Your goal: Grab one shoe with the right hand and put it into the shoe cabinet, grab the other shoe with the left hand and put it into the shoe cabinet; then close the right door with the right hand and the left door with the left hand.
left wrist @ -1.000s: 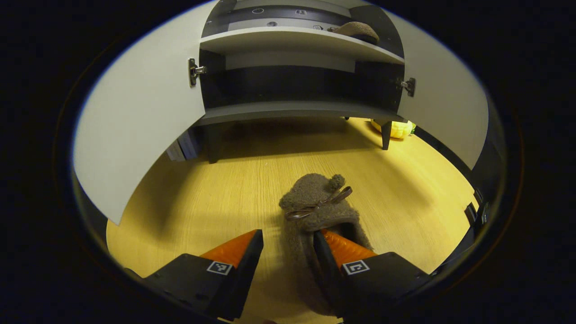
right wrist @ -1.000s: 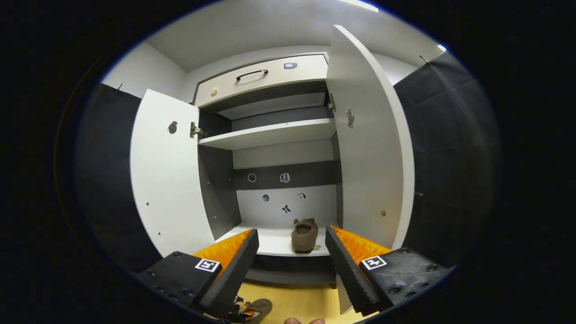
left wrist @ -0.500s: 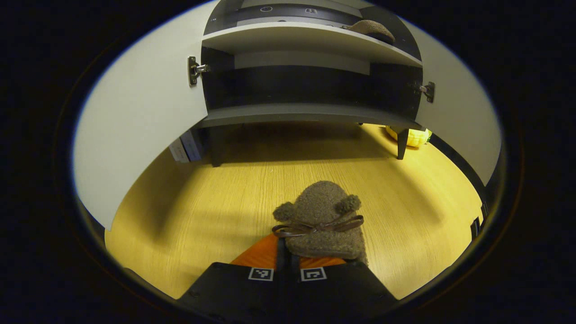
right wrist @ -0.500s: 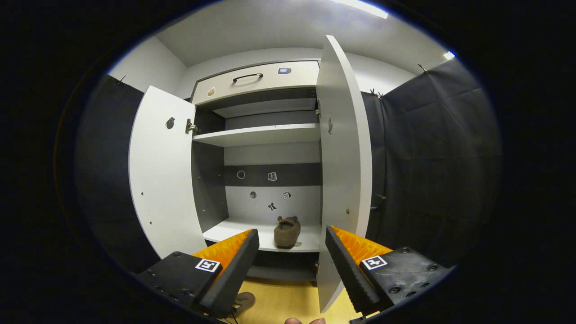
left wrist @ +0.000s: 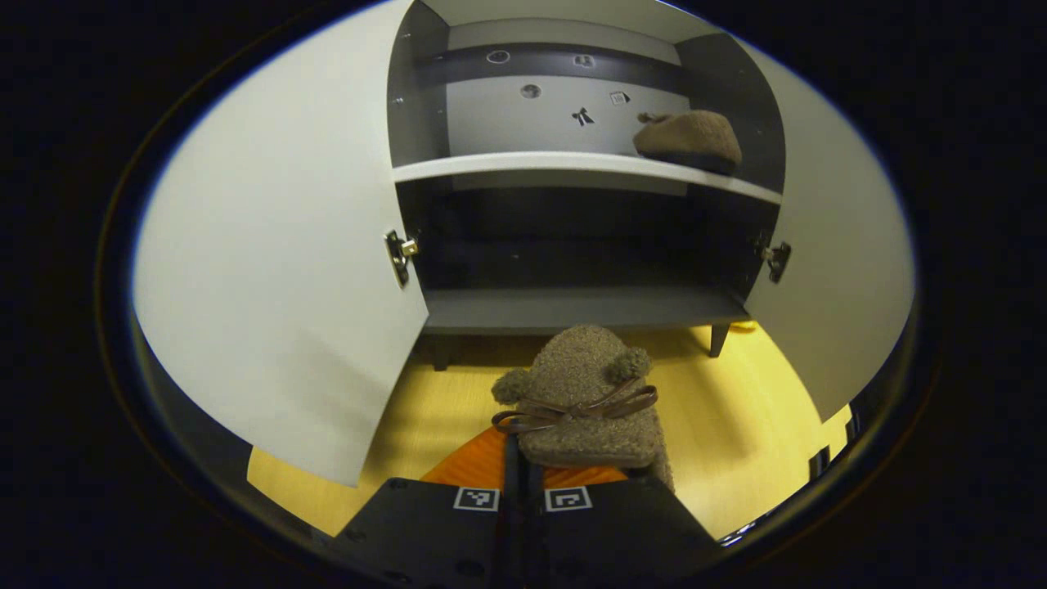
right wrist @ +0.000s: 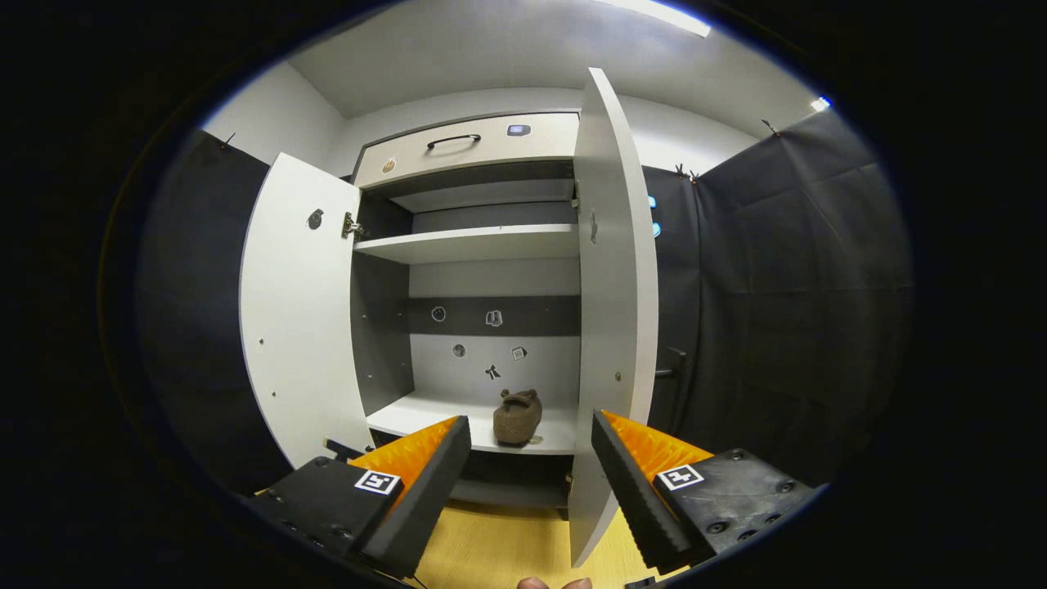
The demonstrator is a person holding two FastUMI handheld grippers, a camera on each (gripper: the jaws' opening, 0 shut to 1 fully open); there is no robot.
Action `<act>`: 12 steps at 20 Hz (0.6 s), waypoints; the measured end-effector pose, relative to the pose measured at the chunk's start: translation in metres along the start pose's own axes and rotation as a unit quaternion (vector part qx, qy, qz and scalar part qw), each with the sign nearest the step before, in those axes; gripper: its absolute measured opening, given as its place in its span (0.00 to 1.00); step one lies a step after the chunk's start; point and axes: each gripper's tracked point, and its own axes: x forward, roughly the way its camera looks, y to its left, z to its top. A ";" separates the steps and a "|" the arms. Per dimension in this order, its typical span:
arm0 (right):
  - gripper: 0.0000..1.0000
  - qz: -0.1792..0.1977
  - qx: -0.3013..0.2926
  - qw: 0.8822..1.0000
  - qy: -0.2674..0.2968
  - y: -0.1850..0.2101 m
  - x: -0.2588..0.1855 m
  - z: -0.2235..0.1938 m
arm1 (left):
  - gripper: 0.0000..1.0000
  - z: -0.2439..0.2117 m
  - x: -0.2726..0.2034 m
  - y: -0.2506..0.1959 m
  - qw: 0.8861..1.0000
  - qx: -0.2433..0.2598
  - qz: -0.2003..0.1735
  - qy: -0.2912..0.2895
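In the left gripper view my left gripper (left wrist: 523, 470) is shut on a brown fuzzy shoe (left wrist: 582, 397) with a ribbon bow, held above the wooden floor in front of the white shoe cabinet (left wrist: 572, 164). The other brown shoe (left wrist: 689, 139) lies on the cabinet's white shelf at the right. Both doors stand open, the left door (left wrist: 278, 270) and the right door (left wrist: 834, 254). In the right gripper view my right gripper (right wrist: 530, 470) is open and holds nothing, back from the cabinet. That view has the shelved shoe (right wrist: 517, 416), the left door (right wrist: 303, 319) and the right door (right wrist: 613, 311) edge-on.
The floor (left wrist: 736, 442) is yellow wood. The cabinet has an upper shelf (right wrist: 474, 244) and a drawer with a handle (right wrist: 451, 141) on top. Black cloth walls (right wrist: 777, 311) flank the cabinet. A fingertip (right wrist: 548, 583) shows at the bottom edge.
My left gripper closed on the shoe on the floor and lifted it toward the cabinet. The right gripper drew back and turned slightly, still open.
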 end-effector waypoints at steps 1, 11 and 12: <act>0.98 0.001 0.004 1.000 0.000 0.001 -0.001 -0.001 | 0.06 0.017 -0.008 0.001 1.000 -0.011 -0.001 -0.003; 0.98 -0.021 0.029 0.999 0.015 -0.018 -0.010 -0.012 | 0.06 0.227 -0.036 0.003 0.997 -0.022 0.015 -0.078; 0.98 -0.023 0.028 0.999 0.014 -0.021 -0.011 -0.012 | 0.06 0.246 -0.028 0.001 0.996 -0.021 0.014 -0.083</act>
